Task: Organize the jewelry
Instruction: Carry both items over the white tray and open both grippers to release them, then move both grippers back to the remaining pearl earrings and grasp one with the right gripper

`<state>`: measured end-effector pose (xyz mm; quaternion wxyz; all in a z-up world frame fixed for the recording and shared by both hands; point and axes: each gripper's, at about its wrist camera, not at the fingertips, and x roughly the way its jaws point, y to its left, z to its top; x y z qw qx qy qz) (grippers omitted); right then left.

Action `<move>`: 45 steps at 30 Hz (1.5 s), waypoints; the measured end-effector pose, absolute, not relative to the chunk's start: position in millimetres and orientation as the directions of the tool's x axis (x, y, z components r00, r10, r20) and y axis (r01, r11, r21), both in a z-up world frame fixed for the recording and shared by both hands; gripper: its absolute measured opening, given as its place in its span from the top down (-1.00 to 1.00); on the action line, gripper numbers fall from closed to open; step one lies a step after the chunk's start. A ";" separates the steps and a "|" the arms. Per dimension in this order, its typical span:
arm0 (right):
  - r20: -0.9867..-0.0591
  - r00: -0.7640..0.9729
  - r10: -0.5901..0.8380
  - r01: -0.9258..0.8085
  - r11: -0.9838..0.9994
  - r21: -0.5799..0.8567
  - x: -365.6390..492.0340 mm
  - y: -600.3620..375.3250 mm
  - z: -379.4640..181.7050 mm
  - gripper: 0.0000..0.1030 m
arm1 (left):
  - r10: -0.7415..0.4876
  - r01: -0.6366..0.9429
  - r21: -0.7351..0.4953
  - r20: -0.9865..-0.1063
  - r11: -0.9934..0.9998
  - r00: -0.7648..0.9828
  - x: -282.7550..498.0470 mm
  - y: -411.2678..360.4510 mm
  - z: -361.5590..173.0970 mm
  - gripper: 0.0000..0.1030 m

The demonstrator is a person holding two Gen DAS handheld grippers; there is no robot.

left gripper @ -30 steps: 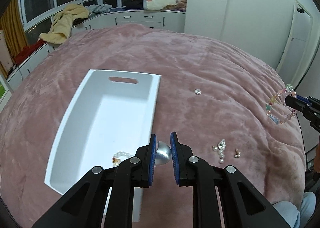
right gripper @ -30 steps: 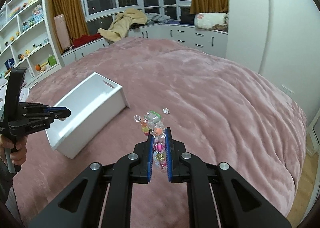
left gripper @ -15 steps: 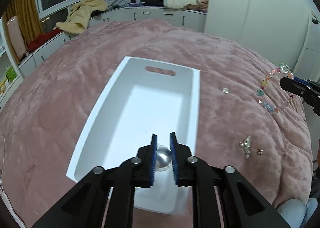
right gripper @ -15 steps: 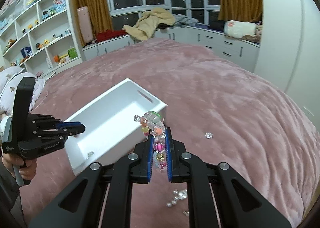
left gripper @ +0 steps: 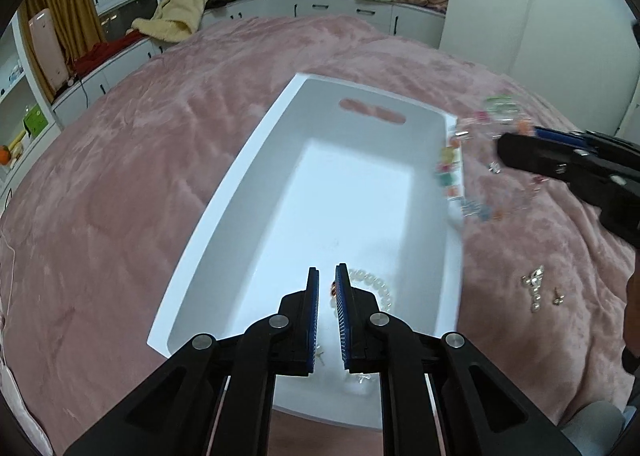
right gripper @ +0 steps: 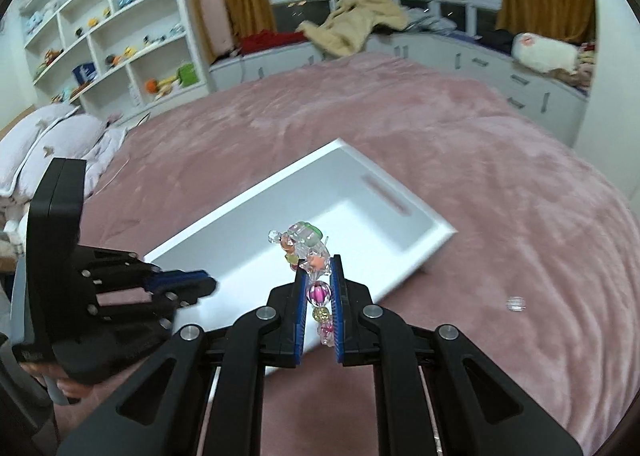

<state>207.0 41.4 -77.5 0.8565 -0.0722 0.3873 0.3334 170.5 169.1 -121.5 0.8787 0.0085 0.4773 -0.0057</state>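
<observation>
A white bin (left gripper: 240, 184) lies on the pink bedspread and also shows in the right wrist view (right gripper: 280, 208). My left gripper (left gripper: 327, 276) hovers over the bin's near end, its jaws slightly apart with nothing between them. A pearl bracelet (left gripper: 374, 282) lies in the bin just beyond its tips. My right gripper (right gripper: 317, 268) is shut on a colourful beaded bracelet (right gripper: 308, 246) and holds it above the bin's right rim; the bracelet appears blurred in the left wrist view (left gripper: 472, 160).
Small silver earrings (left gripper: 534, 288) and a tiny stud (left gripper: 558, 299) lie on the bedspread right of the bin. A small clear bead (right gripper: 515, 303) lies further off. Shelves, cabinets and windows ring the bed.
My left gripper moved over the bin and let go of the silver ball it held. My right gripper carried the beaded bracelet left toward the bin's rim.
</observation>
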 end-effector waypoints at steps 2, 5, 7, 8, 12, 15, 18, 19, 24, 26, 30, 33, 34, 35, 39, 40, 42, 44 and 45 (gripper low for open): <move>-0.731 0.447 0.516 -0.645 0.752 0.137 206.9 58.6 -88.3 0.78 | 0.004 0.002 0.006 -0.847 1.000 0.531 170.0 174.4 -129.7 0.73; -0.755 0.412 0.510 -0.660 0.738 0.139 205.0 73.5 -103.5 0.78 | 0.009 -0.018 -0.001 -0.855 1.000 0.519 167.8 181.4 -138.1 0.73; -0.771 0.388 0.505 -0.669 0.730 0.141 202.7 79.3 -113.5 0.78 | 0.013 -0.026 0.000 -0.857 1.000 0.516 165.9 185.2 -140.4 0.72; -0.777 0.381 0.501 -0.671 0.728 0.140 201.8 81.1 -116.6 0.77 | 0.013 -0.030 -0.003 -0.857 1.000 0.514 165.1 187.1 -141.3 0.70; -0.793 0.372 0.482 -0.667 0.733 0.133 197.2 78.7 -128.4 0.22 | 0.024 -0.055 -0.006 -0.852 0.998 0.523 159.9 194.5 -142.1 0.26; -0.771 0.389 0.504 -0.649 0.744 0.159 196.0 68.9 -126.5 -0.30 | 0.028 -0.076 -0.016 -0.844 0.997 0.536 158.3 199.6 -140.6 -0.05; -0.754 0.417 0.507 -0.618 0.767 0.175 197.2 49.0 -121.3 -0.32 | 0.017 -0.086 -0.036 -0.837 0.996 0.546 156.0 202.3 -138.9 -0.21; -0.750 0.421 0.510 -0.609 0.772 0.183 198.4 42.9 -120.0 -0.33 | 0.014 -0.088 -0.042 -0.835 0.995 0.550 155.2 203.0 -137.9 -0.25; -0.730 0.468 0.499 -0.555 0.808 0.196 197.5 -2.0 -112.0 -0.71 | 0.002 -0.076 -0.053 -0.808 0.996 0.589 149.6 196.6 -127.3 -0.82; -0.740 0.488 0.462 -0.542 0.825 0.158 194.7 -21.5 -111.0 -0.71 | -0.016 -0.059 -0.065 -0.800 0.996 0.600 149.1 192.0 -123.2 -0.82; -0.744 0.527 0.410 -0.487 0.863 0.131 190.6 -69.8 -106.4 -0.71 | -0.064 -0.013 -0.090 -0.791 0.996 0.608 149.4 178.1 -116.3 -0.82; -0.742 0.548 0.387 -0.441 0.887 0.137 187.2 -103.6 -101.6 -0.71 | -0.105 0.031 -0.109 -0.780 0.994 0.617 148.3 161.7 -109.5 -0.82; -0.741 0.556 0.377 -0.428 0.894 0.134 184.4 -115.5 -99.7 -0.71 | -0.112 0.043 -0.109 -0.776 0.993 0.621 147.6 156.7 -107.9 -0.82; -0.739 0.567 0.363 -0.417 0.901 0.123 181.0 -126.4 -98.3 -0.71 | -0.120 0.058 -0.107 -0.773 0.993 0.623 146.8 150.6 -106.2 -0.82; -0.738 0.590 0.327 -0.377 0.920 0.107 171.9 -159.0 -95.7 -0.71 | -0.184 0.139 -0.124 -0.754 0.983 0.631 143.8 123.3 -96.6 -0.82; -0.738 0.594 0.320 -0.369 0.924 0.104 169.6 -165.2 -95.3 -0.71 | -0.208 0.159 -0.138 -0.750 0.978 0.629 143.3 117.0 -95.3 -0.82; -0.739 0.599 0.308 -0.360 0.928 0.096 164.3 -175.9 -94.5 -0.71 | -0.266 0.212 -0.169 -0.741 0.963 0.617 142.0 100.9 -93.9 -0.82; -0.743 0.600 0.298 -0.365 0.928 0.078 155.6 -184.2 -96.0 -0.71 | -0.295 0.247 -0.178 -0.738 0.952 0.606 142.0 85.3 -94.7 -0.82; -0.746 0.599 0.290 -0.370 0.927 0.063 150.8 -187.7 -97.8 -0.71 | -0.305 0.264 -0.177 -0.740 0.948 0.599 142.7 76.1 -96.7 -0.82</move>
